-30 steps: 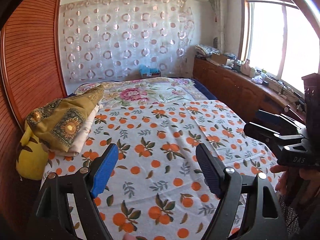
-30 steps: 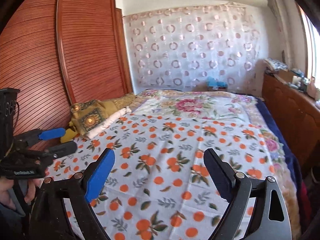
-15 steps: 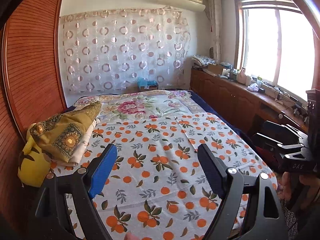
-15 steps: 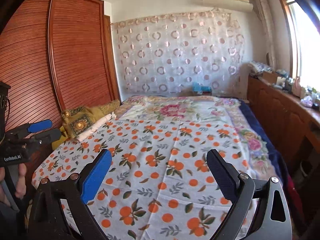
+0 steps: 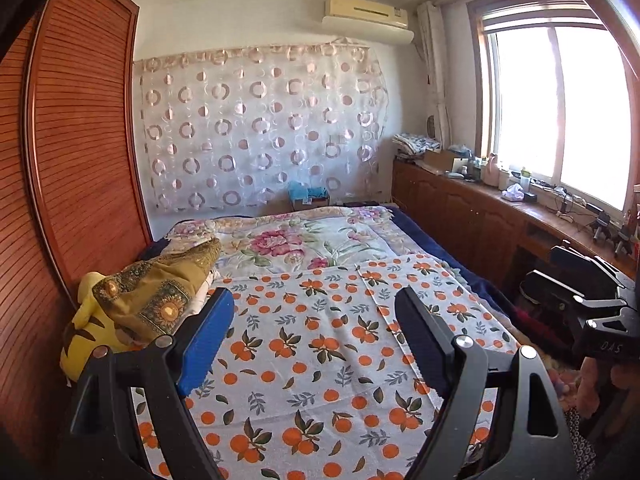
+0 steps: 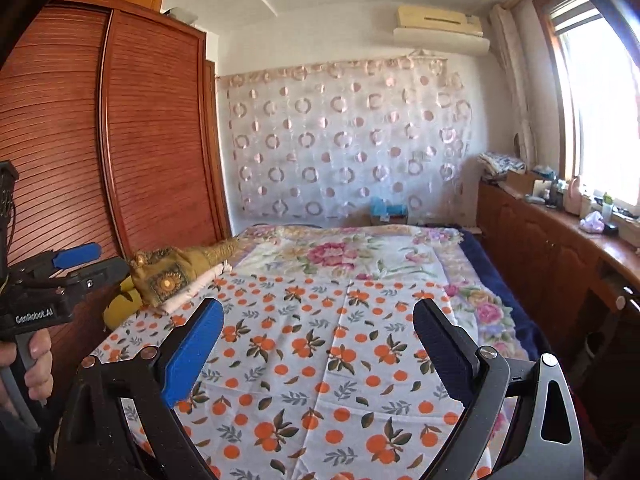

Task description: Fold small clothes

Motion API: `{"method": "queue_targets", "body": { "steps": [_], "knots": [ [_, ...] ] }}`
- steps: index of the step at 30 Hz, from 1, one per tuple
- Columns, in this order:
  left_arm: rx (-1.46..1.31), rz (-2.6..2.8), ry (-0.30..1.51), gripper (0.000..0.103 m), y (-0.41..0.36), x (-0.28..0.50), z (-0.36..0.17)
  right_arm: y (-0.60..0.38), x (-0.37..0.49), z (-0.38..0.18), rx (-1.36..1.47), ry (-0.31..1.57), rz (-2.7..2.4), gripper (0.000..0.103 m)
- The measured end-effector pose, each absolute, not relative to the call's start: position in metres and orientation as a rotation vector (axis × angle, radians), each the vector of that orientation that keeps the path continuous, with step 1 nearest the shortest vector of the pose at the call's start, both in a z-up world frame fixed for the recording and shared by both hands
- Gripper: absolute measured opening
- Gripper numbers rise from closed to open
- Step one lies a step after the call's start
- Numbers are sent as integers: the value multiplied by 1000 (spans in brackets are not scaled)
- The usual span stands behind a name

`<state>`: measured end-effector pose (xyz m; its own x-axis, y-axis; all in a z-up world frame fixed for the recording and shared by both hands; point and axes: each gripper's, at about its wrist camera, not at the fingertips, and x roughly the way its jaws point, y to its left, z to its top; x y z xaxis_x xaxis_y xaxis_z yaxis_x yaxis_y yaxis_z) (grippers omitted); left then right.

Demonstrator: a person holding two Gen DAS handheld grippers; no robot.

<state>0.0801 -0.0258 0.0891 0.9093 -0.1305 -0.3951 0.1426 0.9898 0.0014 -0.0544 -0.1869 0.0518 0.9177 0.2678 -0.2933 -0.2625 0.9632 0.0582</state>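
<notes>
Orange-print sheet (image 5: pixel 320 344) on bed, left tool (image 5: pixel 316 332) and right tool (image 6: pixel 320 344) open

Orange-print sheet (image 5: pixel 320 360) lies flat and bare across the near bed, open passage over it to the floral blanket (image 5: pixel 296 240) far. Left edge blocked by a pile of cushions and folded cloth (image 5: pixel 148 300) against the wardrobe (image 5: pixel 80 160). Right side hemmed by the wooden cabinet (image 5: pixel 460 216), its top cluttered
</notes>
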Motion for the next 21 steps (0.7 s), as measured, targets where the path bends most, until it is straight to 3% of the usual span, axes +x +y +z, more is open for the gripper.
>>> {"method": "queue_targets", "body": {
  "steps": [21],
  "knots": [
    [9,-70,385,83,-16,71,84,-188,-52,45,22,286,236,96]
  ]
}}
